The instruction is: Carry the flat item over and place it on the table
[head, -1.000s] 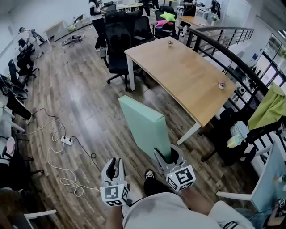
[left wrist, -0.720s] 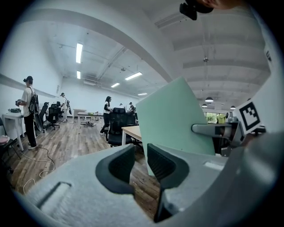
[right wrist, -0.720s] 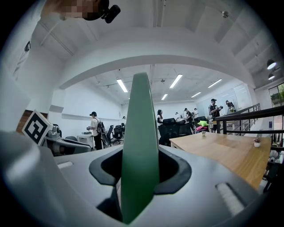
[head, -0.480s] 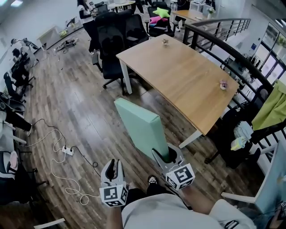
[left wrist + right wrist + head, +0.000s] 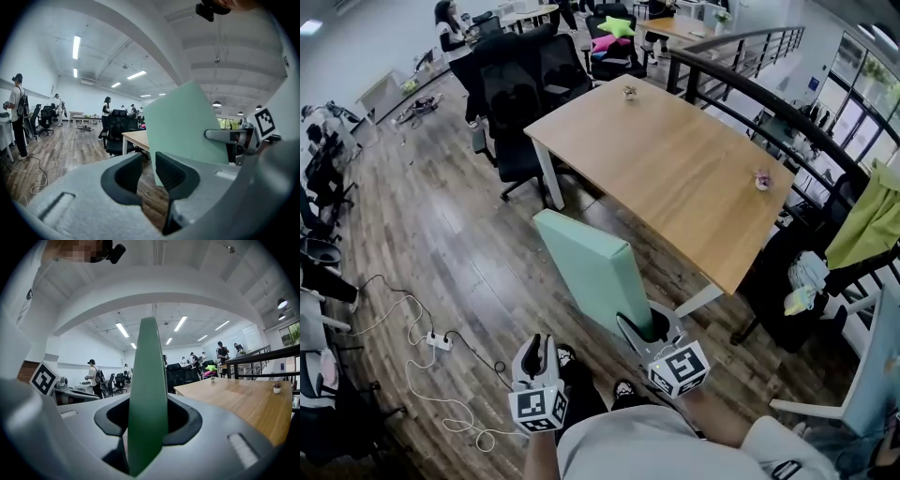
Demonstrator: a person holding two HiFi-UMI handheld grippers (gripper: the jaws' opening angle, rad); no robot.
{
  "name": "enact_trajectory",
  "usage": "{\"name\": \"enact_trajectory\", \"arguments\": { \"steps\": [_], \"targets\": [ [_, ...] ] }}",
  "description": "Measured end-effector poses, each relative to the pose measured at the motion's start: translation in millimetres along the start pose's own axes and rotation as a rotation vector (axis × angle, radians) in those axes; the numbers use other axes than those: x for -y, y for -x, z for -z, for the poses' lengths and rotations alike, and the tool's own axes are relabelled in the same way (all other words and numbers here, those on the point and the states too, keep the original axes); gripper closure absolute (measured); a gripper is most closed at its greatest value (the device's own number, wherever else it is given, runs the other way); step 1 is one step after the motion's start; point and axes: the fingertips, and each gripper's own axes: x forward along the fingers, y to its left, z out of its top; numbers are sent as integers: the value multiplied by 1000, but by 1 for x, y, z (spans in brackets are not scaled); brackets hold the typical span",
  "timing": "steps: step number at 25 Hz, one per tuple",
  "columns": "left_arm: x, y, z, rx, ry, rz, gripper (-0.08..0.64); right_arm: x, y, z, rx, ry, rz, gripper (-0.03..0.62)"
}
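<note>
The flat item is a mint-green padded panel [image 5: 586, 267], held upright on its edge above the wood floor. My right gripper [image 5: 645, 330] is shut on its near end; in the right gripper view the panel [image 5: 149, 394] fills the gap between the jaws [image 5: 149, 420]. My left gripper [image 5: 540, 349] hangs to the left of the panel, apart from it. Its jaws [image 5: 149, 173] stand a narrow gap apart with nothing between them. The wooden table [image 5: 675, 159] lies just beyond the panel's far end, and also shows at the right of the right gripper view [image 5: 239, 394].
Black office chairs [image 5: 511, 103] stand at the table's far left corner. A power strip with a white cable [image 5: 439, 343] lies on the floor to the left. A curved black railing [image 5: 750, 89] runs behind the table. Two small objects [image 5: 761, 178] [image 5: 630, 92] sit on the tabletop.
The table and chairs have drawn nearer and shifted left in the head view. Both grippers and the panel keep the same places relative to each other.
</note>
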Motion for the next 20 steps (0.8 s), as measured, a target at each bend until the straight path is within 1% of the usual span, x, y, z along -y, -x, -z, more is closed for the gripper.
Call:
{"name": "enact_trajectory", "arguments": {
  "steps": [11,16,20],
  "targets": [
    [-67,-100,-31,-17,-5,117,472,19,-94,-14,-17,12,61,416],
    [-98,-132,-49,-27,7,190,472,18,-132,-21,-16,-28,79,417],
    [-111,-164,-59,-29,10,260,472,27,-157,-26,-13,-56,112,417]
  ]
}}
